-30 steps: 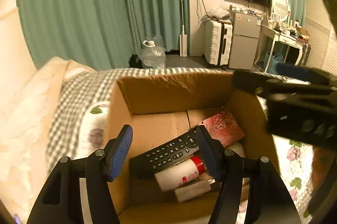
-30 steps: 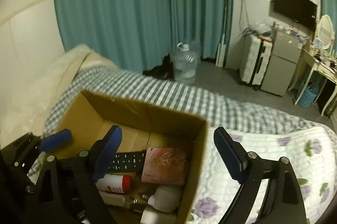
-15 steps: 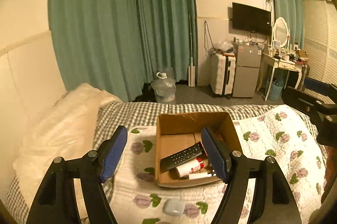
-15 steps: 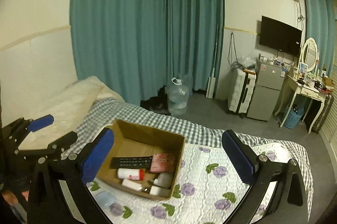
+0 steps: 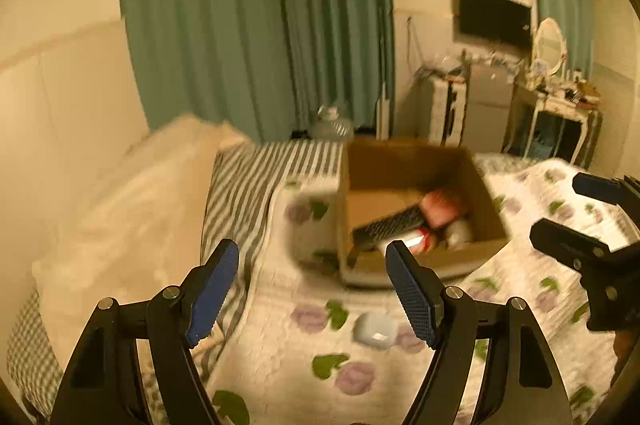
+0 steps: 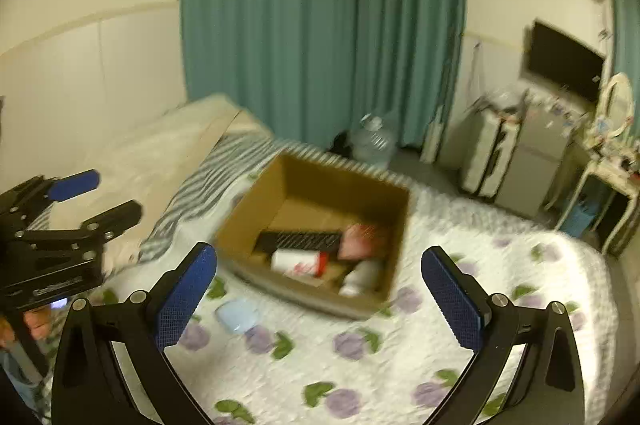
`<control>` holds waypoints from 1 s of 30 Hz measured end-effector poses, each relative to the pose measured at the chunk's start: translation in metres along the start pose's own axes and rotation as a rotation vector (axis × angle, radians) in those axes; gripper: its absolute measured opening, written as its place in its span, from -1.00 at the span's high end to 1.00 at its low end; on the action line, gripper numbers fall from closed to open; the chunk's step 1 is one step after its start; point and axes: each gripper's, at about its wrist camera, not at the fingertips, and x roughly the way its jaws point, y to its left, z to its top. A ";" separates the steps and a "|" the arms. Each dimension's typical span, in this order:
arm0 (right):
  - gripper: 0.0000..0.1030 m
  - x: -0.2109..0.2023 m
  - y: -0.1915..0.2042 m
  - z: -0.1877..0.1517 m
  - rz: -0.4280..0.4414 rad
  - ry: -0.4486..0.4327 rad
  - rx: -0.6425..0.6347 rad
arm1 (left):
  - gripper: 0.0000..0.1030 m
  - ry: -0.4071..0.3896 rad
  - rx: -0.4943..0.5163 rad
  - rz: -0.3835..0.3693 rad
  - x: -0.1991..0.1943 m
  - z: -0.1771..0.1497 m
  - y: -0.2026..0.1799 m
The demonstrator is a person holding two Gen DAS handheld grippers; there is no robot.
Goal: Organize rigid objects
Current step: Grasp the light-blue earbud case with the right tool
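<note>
A brown cardboard box (image 5: 416, 161) (image 6: 320, 177) sits on the flowered quilt. In it lie a black remote (image 5: 388, 227) (image 6: 298, 239), a white bottle with a red cap (image 6: 298, 261), a pink-red case (image 5: 444, 203) (image 6: 362, 237) and a small white bottle (image 6: 360, 275). A small pale blue-white case (image 5: 376, 331) (image 6: 238, 315) lies on the quilt in front of the box. My left gripper (image 5: 312, 293) is open and empty above that case. My right gripper (image 6: 320, 299) is open and empty, in front of the box.
A cream pillow (image 5: 132, 205) and a checked blanket (image 5: 236, 193) lie left of the box. Beyond the bed stand a water jug (image 6: 374, 141), a suitcase (image 6: 486, 153), a small fridge (image 6: 532, 161), a dressing table (image 5: 560, 113) and teal curtains (image 6: 320, 17).
Both grippers pulled back and up out of the box, then came somewhat closer again. The box looks small and the pale case on the quilt has come into view. Both stay open.
</note>
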 end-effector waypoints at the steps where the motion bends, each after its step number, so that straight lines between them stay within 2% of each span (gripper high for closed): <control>1: -1.00 0.013 0.004 -0.008 0.013 0.022 -0.002 | -0.53 0.028 -0.003 0.006 0.013 -0.008 0.003; 7: -1.00 0.086 0.028 -0.049 0.066 0.157 -0.022 | -0.53 0.150 0.012 0.051 0.065 -0.057 0.013; 10: -0.99 0.119 0.039 -0.071 0.102 0.221 -0.023 | -0.53 0.200 0.000 0.056 0.086 -0.069 0.018; 16: -0.69 0.177 0.056 -0.099 0.131 0.341 -0.014 | -0.53 0.270 -0.048 0.036 0.107 -0.079 0.028; 19: -0.67 0.192 0.056 -0.104 0.180 0.351 0.065 | -0.53 0.280 -0.057 0.031 0.109 -0.083 0.029; 26: -0.62 0.203 0.073 -0.113 0.167 0.373 0.022 | -0.53 0.285 -0.062 0.035 0.109 -0.083 0.029; 28: -0.40 0.200 0.071 -0.114 0.162 0.369 0.027 | -0.53 0.284 -0.063 0.038 0.111 -0.081 0.030; 29: -0.11 0.197 0.070 -0.114 0.165 0.368 0.028 | -0.53 0.282 -0.063 0.040 0.111 -0.080 0.030; 30: -0.09 0.195 0.069 -0.114 0.159 0.363 0.026 | -0.53 0.281 -0.062 0.041 0.111 -0.079 0.030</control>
